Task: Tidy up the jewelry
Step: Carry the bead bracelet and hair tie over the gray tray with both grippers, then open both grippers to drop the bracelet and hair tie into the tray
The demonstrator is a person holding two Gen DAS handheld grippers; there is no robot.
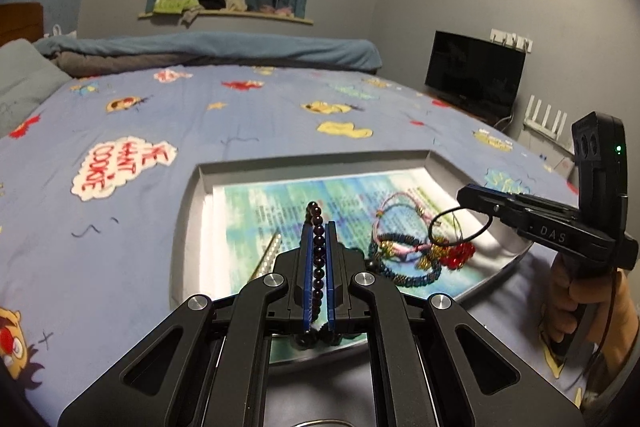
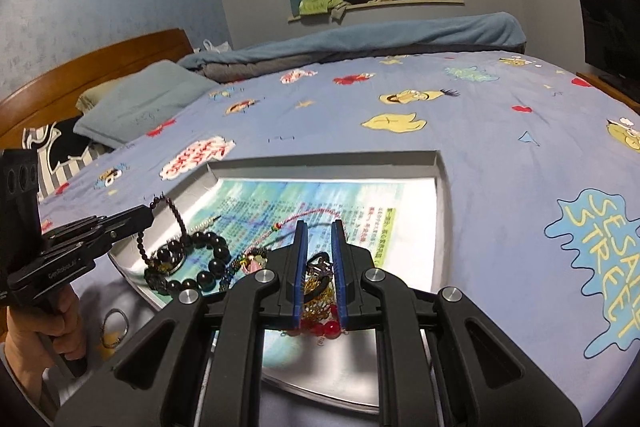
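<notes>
A grey tray (image 1: 188, 227) lined with a printed sheet lies on the bed. My left gripper (image 1: 319, 227) is shut on a dark small-bead bracelet (image 1: 316, 223), lifted over the tray; it also shows in the right wrist view (image 2: 150, 217). My right gripper (image 2: 319, 227) is shut on a black cord loop (image 1: 460, 227) with gold and red beads (image 2: 320, 327) hanging under it; it shows at the right in the left wrist view (image 1: 464, 197). Woven pink and dark bracelets (image 1: 400, 247) and a large black-bead bracelet (image 2: 200, 267) lie in the tray.
A silver bar (image 1: 268, 259) lies in the tray's left part. Two metal rings (image 2: 114, 327) lie on the sheet left of the tray (image 2: 440, 227). The cartoon bedsheet (image 1: 240, 115) stretches beyond, with pillows (image 2: 140, 103) and a folded blanket (image 1: 208, 51) at the far side.
</notes>
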